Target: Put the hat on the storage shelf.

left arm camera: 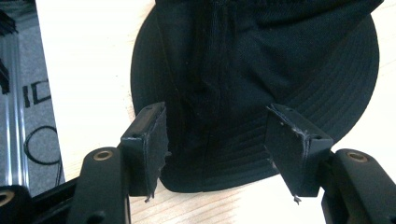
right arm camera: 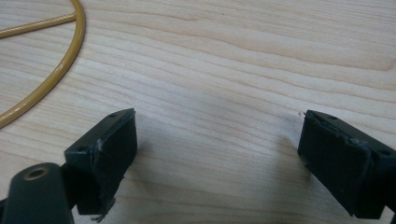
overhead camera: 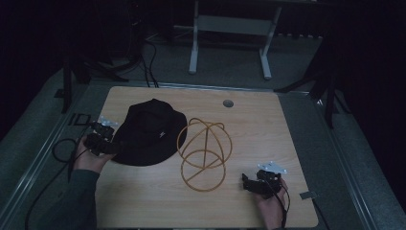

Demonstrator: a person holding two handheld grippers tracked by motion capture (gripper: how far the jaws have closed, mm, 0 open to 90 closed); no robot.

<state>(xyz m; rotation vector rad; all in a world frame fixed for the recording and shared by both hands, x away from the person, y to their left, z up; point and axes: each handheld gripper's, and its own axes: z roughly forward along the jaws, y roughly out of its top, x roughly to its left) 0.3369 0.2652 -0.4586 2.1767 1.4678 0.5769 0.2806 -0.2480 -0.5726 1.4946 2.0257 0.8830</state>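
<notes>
A black bucket hat (overhead camera: 146, 133) lies flat on the wooden table (overhead camera: 258, 129), left of centre. A yellow wire hat stand (overhead camera: 205, 153) sits just to its right. My left gripper (overhead camera: 108, 146) is at the hat's left brim, open. In the left gripper view the hat (left arm camera: 261, 70) spreads ahead and the left gripper (left arm camera: 217, 140) has its jaws wide apart over the brim edge. My right gripper (overhead camera: 245, 182) rests open near the front right, right of the stand. In the right gripper view the right gripper (right arm camera: 217, 154) spans bare wood, with the stand's yellow ring (right arm camera: 56, 74) at the left.
A round grommet hole (overhead camera: 228, 103) marks the table's far edge. A white metal frame (overhead camera: 230, 38) stands on the floor beyond the table. Black cables (overhead camera: 57, 148) trail off the left side. The surroundings are dark.
</notes>
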